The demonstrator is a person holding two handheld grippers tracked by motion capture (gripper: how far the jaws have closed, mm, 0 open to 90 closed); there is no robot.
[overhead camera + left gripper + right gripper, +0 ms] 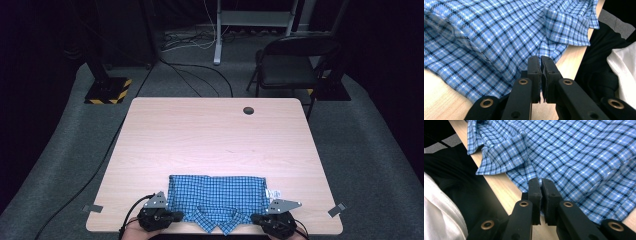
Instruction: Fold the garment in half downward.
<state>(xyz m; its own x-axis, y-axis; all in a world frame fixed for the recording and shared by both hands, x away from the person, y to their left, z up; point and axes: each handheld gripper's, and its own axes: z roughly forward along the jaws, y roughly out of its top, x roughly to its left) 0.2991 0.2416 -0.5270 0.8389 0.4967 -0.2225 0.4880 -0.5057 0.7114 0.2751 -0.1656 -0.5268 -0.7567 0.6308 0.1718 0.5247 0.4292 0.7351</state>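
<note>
A blue checked shirt [217,192] lies folded on the wooden table [215,135] by its near edge, collar [220,218] toward the person. My left gripper [179,216] is at the shirt's near left corner, and its own view has the jaws shut with the shirt's [499,37] near edge pinched at the tips of my left gripper [540,59]. At the near right corner, my right gripper [255,218] does the same: the hem of the shirt [579,157] is nipped by my right gripper [540,180]. The collar [501,152] hangs over the table edge.
A white label [274,193] sticks out at the shirt's right edge. Grey tape marks [92,208] [337,209] sit at the near corners and a cable hole [248,110] at the far side. Behind the table stands a black chair [290,65], with cables on the floor.
</note>
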